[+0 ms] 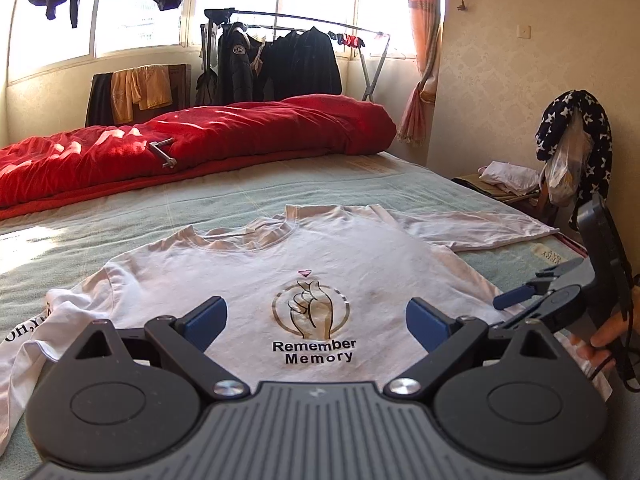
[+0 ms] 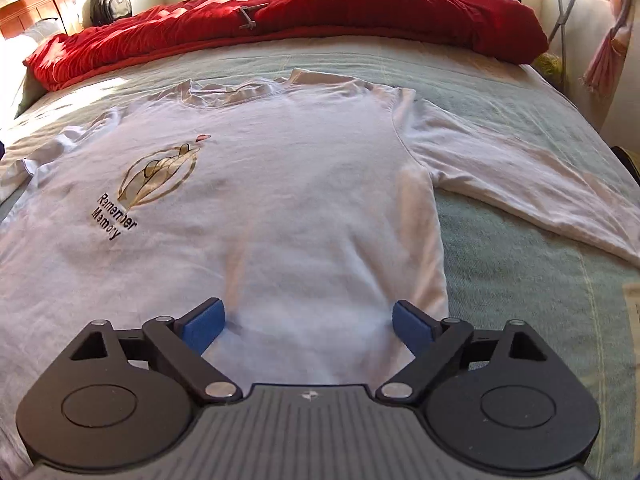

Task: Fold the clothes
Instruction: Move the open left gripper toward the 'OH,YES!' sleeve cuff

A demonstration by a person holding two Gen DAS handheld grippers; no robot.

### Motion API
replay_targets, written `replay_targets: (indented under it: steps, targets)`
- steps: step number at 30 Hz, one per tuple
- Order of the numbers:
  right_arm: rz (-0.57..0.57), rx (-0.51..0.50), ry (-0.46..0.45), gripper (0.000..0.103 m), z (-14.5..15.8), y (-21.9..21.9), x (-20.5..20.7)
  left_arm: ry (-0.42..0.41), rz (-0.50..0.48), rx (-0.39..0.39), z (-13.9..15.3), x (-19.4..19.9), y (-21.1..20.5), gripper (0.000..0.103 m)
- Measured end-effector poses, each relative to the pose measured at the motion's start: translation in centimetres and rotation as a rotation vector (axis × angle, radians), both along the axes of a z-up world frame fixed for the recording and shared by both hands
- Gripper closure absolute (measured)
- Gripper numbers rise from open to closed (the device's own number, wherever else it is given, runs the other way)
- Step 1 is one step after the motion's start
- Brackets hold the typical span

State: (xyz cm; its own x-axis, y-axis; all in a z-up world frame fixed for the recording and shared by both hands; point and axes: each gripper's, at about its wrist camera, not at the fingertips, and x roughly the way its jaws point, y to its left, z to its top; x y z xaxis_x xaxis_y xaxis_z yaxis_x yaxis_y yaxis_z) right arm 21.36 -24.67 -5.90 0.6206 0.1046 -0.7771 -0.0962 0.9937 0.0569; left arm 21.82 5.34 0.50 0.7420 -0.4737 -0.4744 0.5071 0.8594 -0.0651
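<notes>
Left sleeve [image 1: 36, 332]: bunched at the shirt's left side; black lettering "OH,Y" readable, the rest cut off by folds.
White long-sleeved shirt [image 1: 304, 248]: lies face up and spread flat on the green bed cover [image 1: 200, 204], collar toward the far side.
Chest print [image 1: 311, 312]: gold ring around a finger-heart hand, small pink heart above, black words "Remember Memory" beneath.
Red quilt [image 1: 200, 140]: heaped along the far edge of the bed; a small metal object rests on it, too small to identify.
Left gripper [image 1: 316, 320]: hovers low over the shirt's lower front, blue pads wide apart, nothing between them but the print below.
Right sleeve [image 2: 532, 196]: stretched out flat to the side; cuff runs out of the right wrist view.
Mattress label [image 1: 550, 254]: writing upside down, not legible.
Right gripper [image 2: 308, 324]: tilted down over the shirt's lower right part, jaws spread wide, holding nothing; cloth lies beneath.
Person's hand [image 1: 604, 336]: grips the right gripper's handle at the frame edge, only fingers visible.
</notes>
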Motion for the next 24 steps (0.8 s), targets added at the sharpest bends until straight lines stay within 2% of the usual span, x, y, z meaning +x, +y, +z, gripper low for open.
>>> replay_targets:
  steps: [4,8,11,16,18,21,24]
  targets:
    - [-0.012,-0.006,-0.022,0.004,-0.5,-0.2,-5.1,-0.02,0.01,-0.003,0.4,-0.6,0.2,0.007]
    - [-0.019,-0.03,-0.019,0.002,-0.5,0.7,-8.0,-0.048,-0.012,0.002,0.9,-1.7,0.2,0.007]
    - [-0.044,-0.059,-0.022,0.002,0.4,1.7,-8.9,-0.075,-0.023,-0.007,1.5,-2.6,0.4,0.007]
    - [0.005,-0.066,-0.126,0.001,2.2,4.4,-8.6,-0.122,-0.041,-0.043,2.3,-3.4,1.2,0.003]
    - [0.021,-0.057,-0.126,0.001,1.7,5.5,-7.5,-0.118,-0.027,-0.045,2.2,-3.1,1.2,0.003]
    - [0.043,-0.058,-0.088,0.001,0.0,7.0,-6.4,-0.081,-0.016,0.006,1.1,-2.2,0.7,0.003]
    - [0.024,-0.049,-0.119,0.0,-1.2,7.1,-7.7,-0.055,-0.003,0.022,0.5,-1.5,0.7,0.003]
